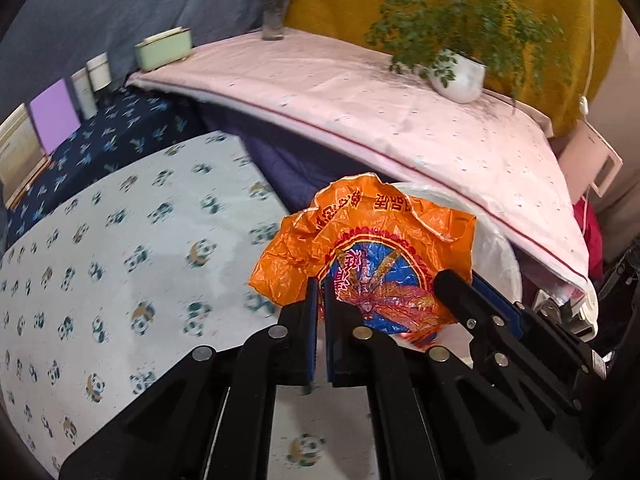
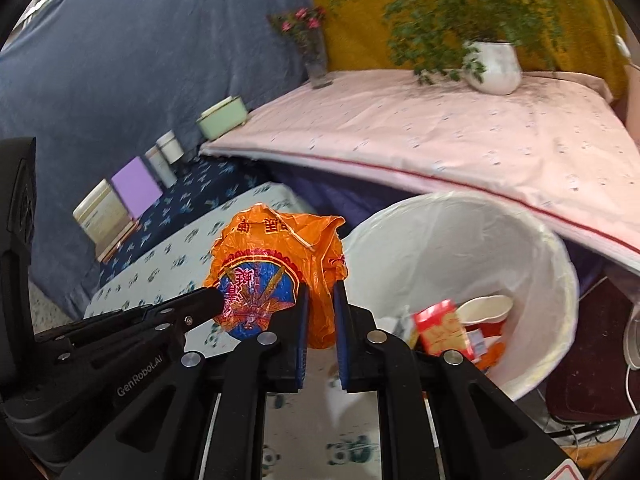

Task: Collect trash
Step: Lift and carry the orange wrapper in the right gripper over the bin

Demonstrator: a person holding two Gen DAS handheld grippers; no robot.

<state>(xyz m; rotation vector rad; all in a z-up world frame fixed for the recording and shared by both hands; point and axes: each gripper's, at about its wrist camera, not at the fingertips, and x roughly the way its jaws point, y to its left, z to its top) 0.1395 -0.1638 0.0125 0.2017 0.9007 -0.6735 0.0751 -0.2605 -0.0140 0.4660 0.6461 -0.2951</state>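
Note:
An orange plastic bag (image 1: 372,248) with a blue and red print is held up above the panda-print table (image 1: 120,264). My left gripper (image 1: 321,286) is shut on its lower left edge. My right gripper (image 2: 320,292) is shut on the bag's (image 2: 280,264) right side. In the left wrist view the right gripper comes in from the right, its fingers (image 1: 456,292) against the bag. In the right wrist view the left gripper's fingers (image 2: 204,300) reach in from the left. A white-lined trash bin (image 2: 532,240) stands just right of the bag and holds a red carton (image 2: 438,326) and a paper cup (image 2: 486,308).
A pink-covered surface (image 1: 360,92) behind carries a potted plant (image 1: 460,76), a glass vase with flowers (image 1: 276,4) and a green box (image 1: 164,48). Books and tins (image 1: 56,112) lean at the far left on a dark blue cloth. Cables hang at the right.

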